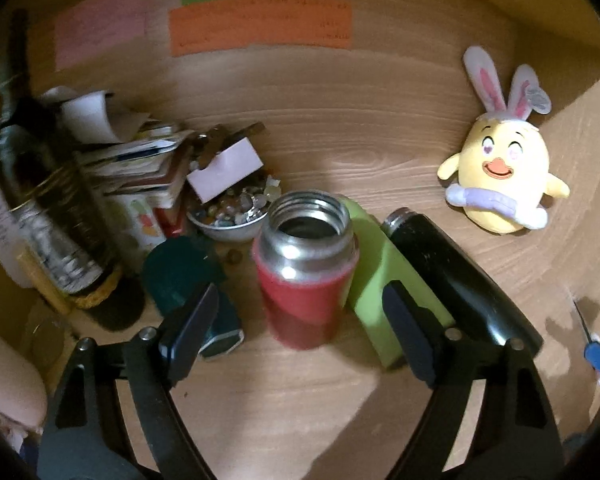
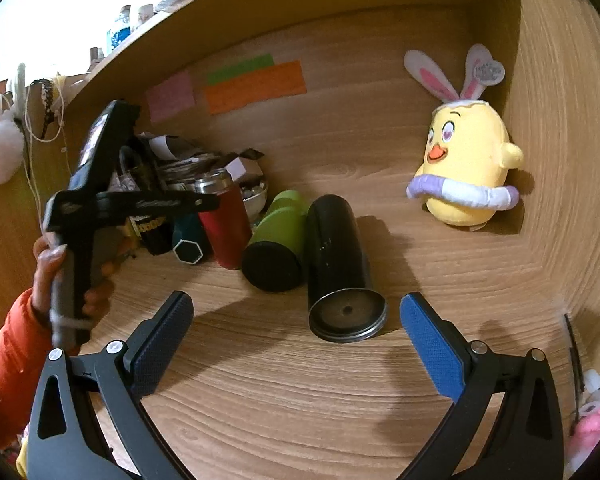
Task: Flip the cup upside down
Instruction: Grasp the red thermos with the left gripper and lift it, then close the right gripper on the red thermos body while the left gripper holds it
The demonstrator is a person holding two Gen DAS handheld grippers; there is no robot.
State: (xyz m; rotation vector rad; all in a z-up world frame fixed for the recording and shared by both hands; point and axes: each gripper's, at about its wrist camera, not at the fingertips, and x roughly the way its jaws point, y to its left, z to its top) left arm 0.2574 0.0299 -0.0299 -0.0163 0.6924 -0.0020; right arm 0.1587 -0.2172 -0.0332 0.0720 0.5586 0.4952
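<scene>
A red steel cup [image 1: 304, 268] stands upright with its open mouth up on the wooden desk; it also shows in the right wrist view [image 2: 226, 224]. My left gripper [image 1: 300, 320] is open, its fingers either side of the cup and a little short of it, not touching. My right gripper [image 2: 296, 334] is open and empty, just in front of a black bottle [image 2: 336, 264] lying on its side. In the right wrist view the left gripper [image 2: 112, 200] hangs above the red cup, held by a hand.
A green cup [image 2: 278, 236] lies on its side between the red cup and the black bottle. A dark teal cup [image 1: 188, 280] lies left of the red cup. Behind are a bowl of beads [image 1: 236, 212], a dark bottle [image 1: 48, 216], papers and a yellow plush chick [image 1: 500, 168].
</scene>
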